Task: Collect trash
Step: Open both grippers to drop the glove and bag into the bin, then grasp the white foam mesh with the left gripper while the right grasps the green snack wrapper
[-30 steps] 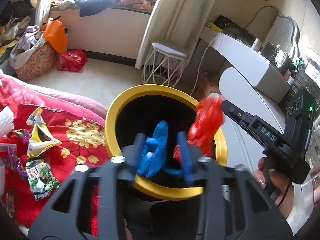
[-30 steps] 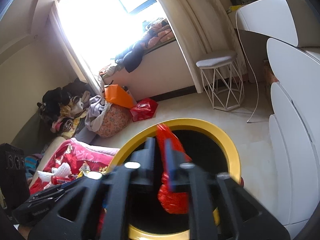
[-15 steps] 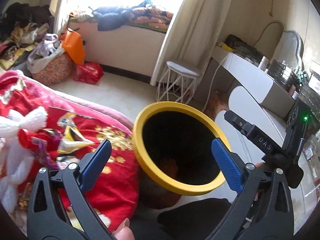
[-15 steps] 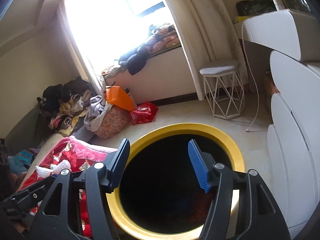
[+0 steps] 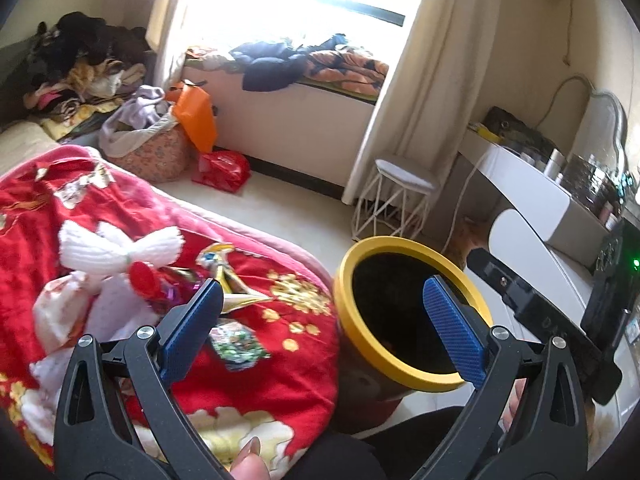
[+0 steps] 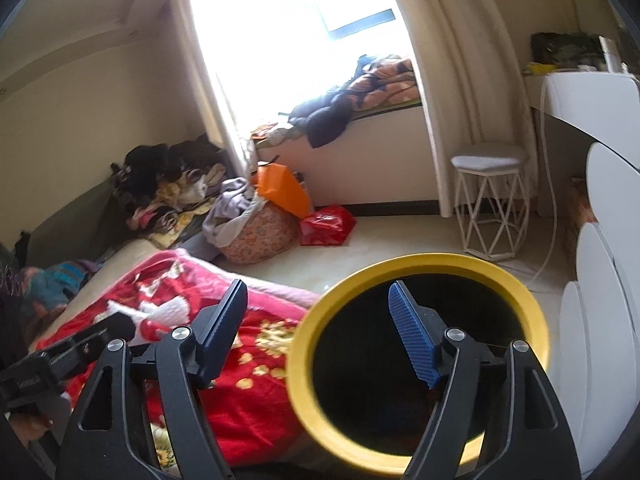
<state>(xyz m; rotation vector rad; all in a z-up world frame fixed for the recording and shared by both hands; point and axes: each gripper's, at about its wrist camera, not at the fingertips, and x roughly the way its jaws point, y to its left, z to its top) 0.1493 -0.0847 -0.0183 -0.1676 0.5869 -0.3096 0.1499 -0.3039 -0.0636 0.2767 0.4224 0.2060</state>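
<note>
A bin with a yellow rim (image 5: 345,312) and a dark inside stands on the floor against the bed's red blanket (image 5: 260,392). My left gripper (image 5: 320,312) is open and empty, its left finger over the blanket and its right one over the bin's mouth. Snack wrappers lie on the blanket: a green-printed packet (image 5: 236,344), a gold one (image 5: 230,280), and a white fluffy piece (image 5: 120,248). My right gripper (image 6: 318,312) hovers at the bin's rim (image 6: 298,364), jaws opening with nothing between them. What lies in the bin is lost in the dark.
A white wire stool (image 6: 490,204) stands beyond the bin. White rounded furniture (image 6: 600,320) is close on its right. A laundry basket (image 6: 260,232), an orange bag (image 6: 282,190) and a red bag (image 6: 326,224) sit on the floor near the window seat.
Both grippers have opened: the blue scrap in the left and the red scrap in the right are gone from the jaws. Both have drawn back from the bin and swung towards the blanket.
</note>
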